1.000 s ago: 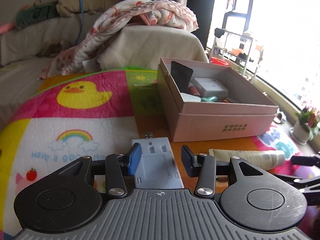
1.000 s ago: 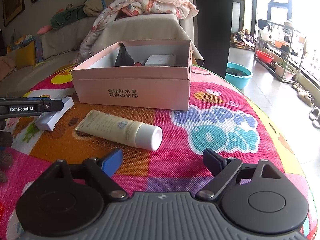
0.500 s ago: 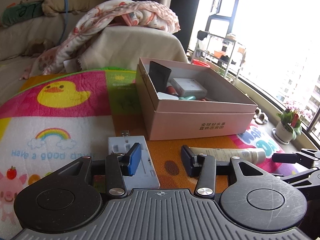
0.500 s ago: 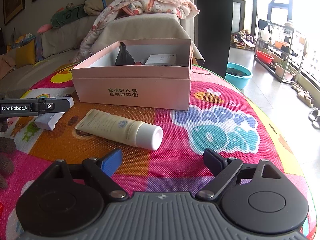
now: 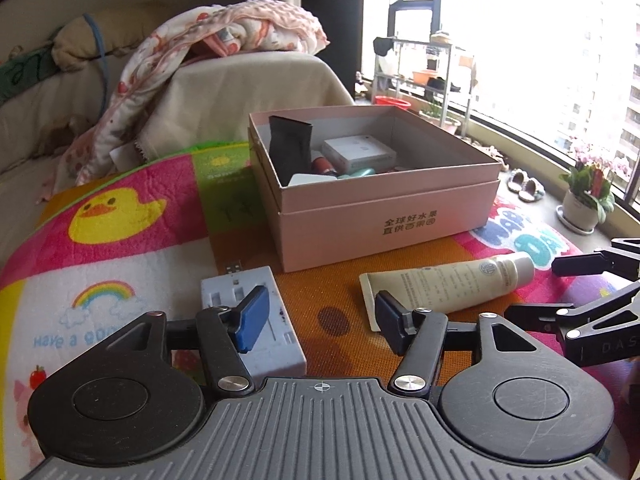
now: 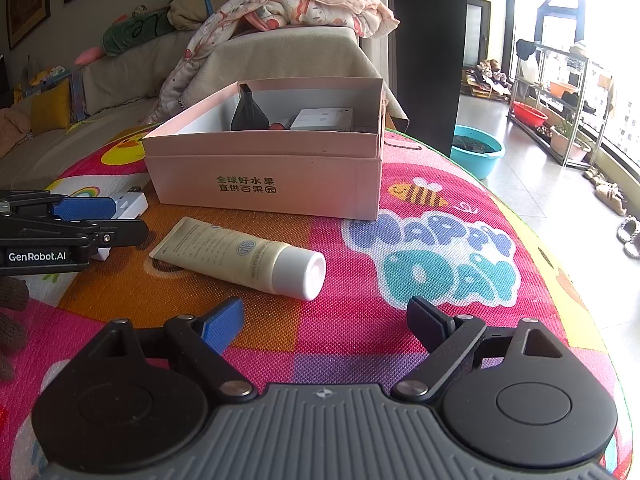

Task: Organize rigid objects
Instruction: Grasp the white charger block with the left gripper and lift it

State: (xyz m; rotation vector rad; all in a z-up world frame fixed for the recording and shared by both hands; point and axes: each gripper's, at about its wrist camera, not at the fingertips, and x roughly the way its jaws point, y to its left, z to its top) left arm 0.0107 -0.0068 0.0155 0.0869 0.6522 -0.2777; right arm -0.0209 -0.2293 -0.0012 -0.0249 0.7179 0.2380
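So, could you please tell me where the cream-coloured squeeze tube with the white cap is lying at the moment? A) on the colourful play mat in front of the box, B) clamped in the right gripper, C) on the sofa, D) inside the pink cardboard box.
A: the cream-coloured squeeze tube lies flat on the colourful play mat, outside the pink cardboard box, with the right gripper open and empty.
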